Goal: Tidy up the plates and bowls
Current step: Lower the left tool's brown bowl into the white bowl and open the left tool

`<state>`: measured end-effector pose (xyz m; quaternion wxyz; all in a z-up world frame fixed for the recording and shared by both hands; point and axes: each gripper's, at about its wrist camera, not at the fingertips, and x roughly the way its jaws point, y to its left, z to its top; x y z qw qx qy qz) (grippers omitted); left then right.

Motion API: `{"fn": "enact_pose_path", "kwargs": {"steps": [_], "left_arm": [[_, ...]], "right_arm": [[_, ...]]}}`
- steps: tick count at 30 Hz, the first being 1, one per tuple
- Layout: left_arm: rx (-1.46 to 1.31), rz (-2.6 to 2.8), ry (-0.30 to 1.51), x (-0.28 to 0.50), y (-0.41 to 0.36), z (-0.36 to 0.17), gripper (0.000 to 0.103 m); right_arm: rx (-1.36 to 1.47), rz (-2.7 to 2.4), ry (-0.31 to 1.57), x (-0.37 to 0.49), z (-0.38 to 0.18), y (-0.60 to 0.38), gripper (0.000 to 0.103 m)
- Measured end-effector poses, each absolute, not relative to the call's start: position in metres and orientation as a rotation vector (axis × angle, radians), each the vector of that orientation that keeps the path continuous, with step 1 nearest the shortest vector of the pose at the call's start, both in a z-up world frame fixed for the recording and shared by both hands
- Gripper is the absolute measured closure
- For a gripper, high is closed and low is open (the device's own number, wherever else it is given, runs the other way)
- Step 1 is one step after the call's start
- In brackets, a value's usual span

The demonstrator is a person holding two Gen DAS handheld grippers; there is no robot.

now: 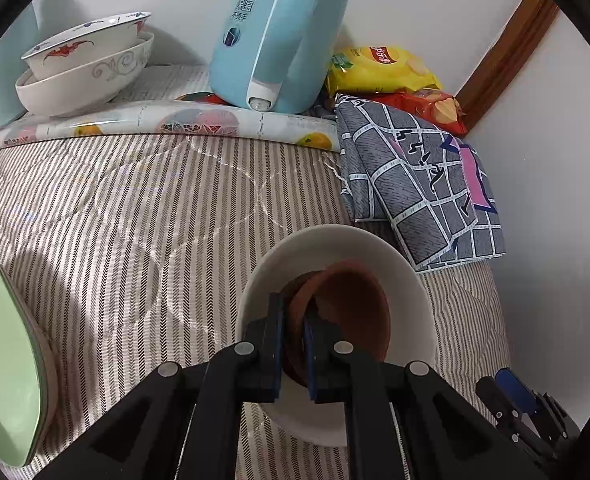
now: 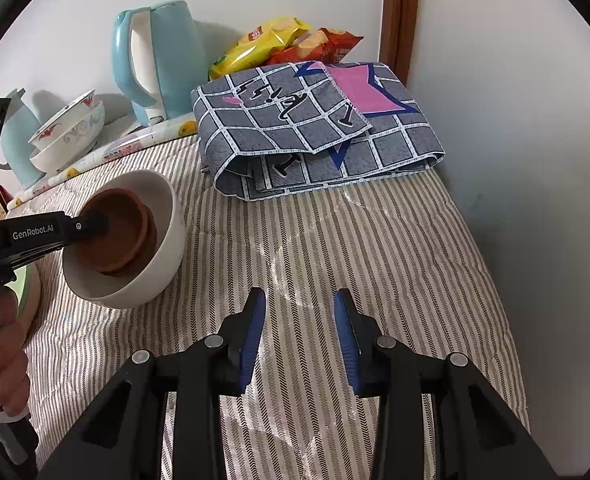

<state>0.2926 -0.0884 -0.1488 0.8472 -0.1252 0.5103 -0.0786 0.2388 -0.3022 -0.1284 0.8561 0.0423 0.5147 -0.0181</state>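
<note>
A white bowl [image 1: 335,236] [image 2: 163,248] sits on the striped cloth. Inside it a brown bowl [image 1: 347,312] [image 2: 115,232] lies tilted, with what looks like a second brown one under it. My left gripper [image 1: 293,312] [image 2: 91,224] reaches into the white bowl and is shut on the brown bowl's near rim. My right gripper [image 2: 299,300] hovers open over bare cloth to the right of the white bowl, with nothing between its fingers. Two patterned white bowls [image 1: 83,64] [image 2: 67,132] are stacked at the back left. A green plate [image 1: 3,360] lies at the left edge.
A light blue kettle [image 1: 271,40] [image 2: 155,60] stands at the back by the wall. A folded grey checked cloth [image 1: 419,188] [image 2: 315,128] lies at the back right, with chip bags [image 1: 379,68] [image 2: 275,40] behind it. A wall borders the right side. A hand [image 2: 3,360] holds the left gripper's handle.
</note>
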Motion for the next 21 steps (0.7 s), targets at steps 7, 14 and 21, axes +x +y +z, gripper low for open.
{"fn": "enact_pose_path", "kwargs": {"steps": [7, 14, 21], "left_arm": [[-0.27, -0.18, 1.074, 0.2935, -0.0921, -0.1499, 0.094], [-0.264, -0.194, 1.074, 0.2919, -0.0942, -0.1497, 0.093], [-0.243, -0.218, 1.084, 0.29, -0.0968, -0.1475, 0.085]], "right_arm": [[0.093, -0.035, 1.094, 0.2393, -0.1309, -0.3012, 0.067], [0.086, -0.033, 1.091, 0.2383, -0.1279, -0.2992, 0.065], [0.079, -0.023, 1.084, 0.2364, -0.1248, -0.2952, 0.062]]}}
